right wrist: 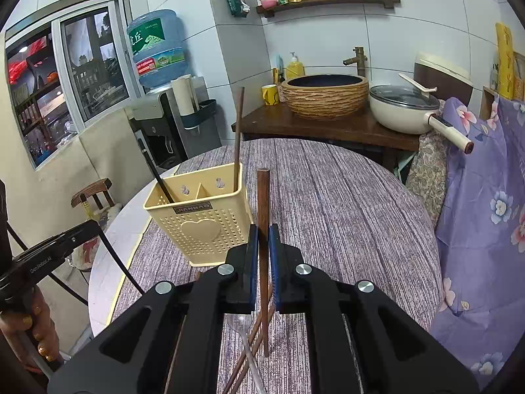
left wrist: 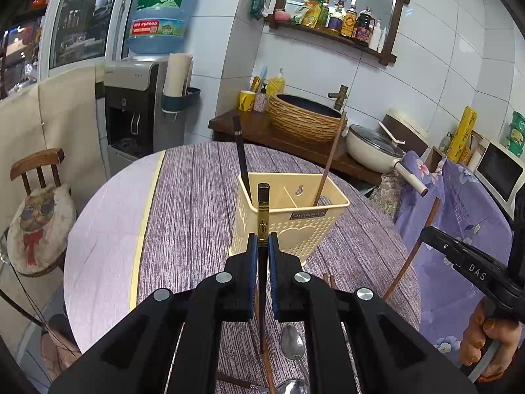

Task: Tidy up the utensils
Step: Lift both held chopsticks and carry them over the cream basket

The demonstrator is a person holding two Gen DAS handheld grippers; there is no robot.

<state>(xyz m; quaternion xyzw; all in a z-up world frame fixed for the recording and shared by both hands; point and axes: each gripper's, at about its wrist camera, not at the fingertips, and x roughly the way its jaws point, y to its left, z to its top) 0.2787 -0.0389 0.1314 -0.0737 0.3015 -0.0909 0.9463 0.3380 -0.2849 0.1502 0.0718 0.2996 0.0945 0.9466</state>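
Observation:
A cream perforated utensil holder [left wrist: 288, 220] [right wrist: 200, 216] stands on the round table. A black chopstick [left wrist: 241, 154] leans in its left compartment and a brown chopstick [left wrist: 329, 161] in its right one. My left gripper [left wrist: 262, 243] is shut on a black chopstick with a gold band [left wrist: 263, 216], held upright just before the holder. My right gripper [right wrist: 263, 233] is shut on a brown wooden chopstick [right wrist: 263, 203], held upright to the right of the holder. Spoons [left wrist: 293, 344], a fork [right wrist: 246, 338] and brown chopsticks [right wrist: 252, 348] lie on the table under the grippers.
The table has a purple striped cloth [right wrist: 344, 216]. A wooden chair with a cat cushion [left wrist: 39, 216] stands at its left, a floral-covered seat [right wrist: 485, 213] at its right. Behind are a water dispenser [left wrist: 137, 111], a basin counter [right wrist: 325, 98] and a pan [right wrist: 403, 111].

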